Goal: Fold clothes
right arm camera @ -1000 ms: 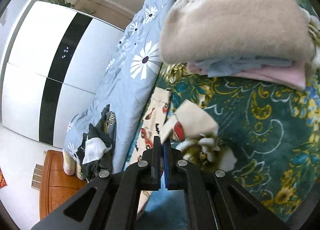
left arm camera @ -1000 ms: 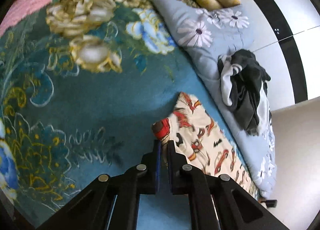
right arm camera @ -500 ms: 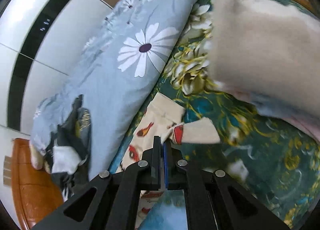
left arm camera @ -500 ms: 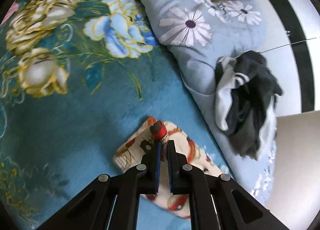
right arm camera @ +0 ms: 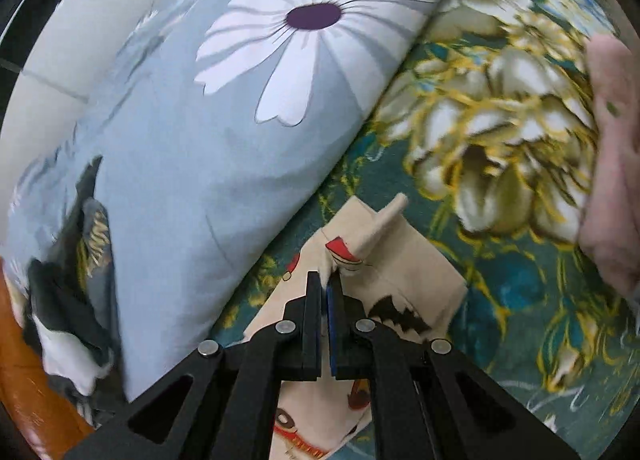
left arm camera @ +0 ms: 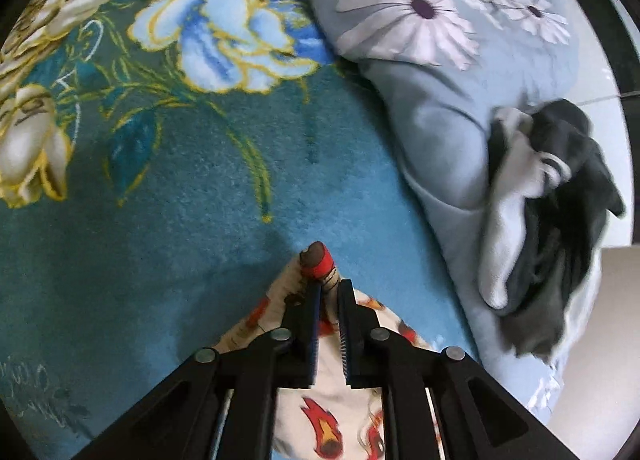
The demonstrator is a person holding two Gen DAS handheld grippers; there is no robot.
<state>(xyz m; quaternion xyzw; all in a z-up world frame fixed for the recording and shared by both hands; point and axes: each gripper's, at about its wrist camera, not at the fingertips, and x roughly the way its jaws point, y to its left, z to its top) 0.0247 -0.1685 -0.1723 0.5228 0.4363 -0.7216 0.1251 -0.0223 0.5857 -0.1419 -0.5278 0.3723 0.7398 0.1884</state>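
A cream garment printed with red cars (left arm camera: 328, 416) lies on the teal floral bedspread (left arm camera: 168, 187). My left gripper (left arm camera: 329, 292) is shut on one corner of it, and the red-printed tip pokes out past the fingertips. In the right wrist view the same garment (right arm camera: 404, 260) is folded under the tool, and my right gripper (right arm camera: 325, 280) is shut on another corner of it, with a cream flap sticking up just beyond the jaws.
A light blue daisy-print quilt (left arm camera: 436, 71) runs along the bed's edge and also shows in the right wrist view (right arm camera: 224, 107). A dark and white clothes heap (left arm camera: 548, 211) lies on it. A pink folded stack (right arm camera: 612, 163) sits at the right.
Both grippers have carried their corners of the car-print garment across the bedspread towards the quilt, doubling the cloth over. The folded stack has slid to the right edge of the right wrist view.
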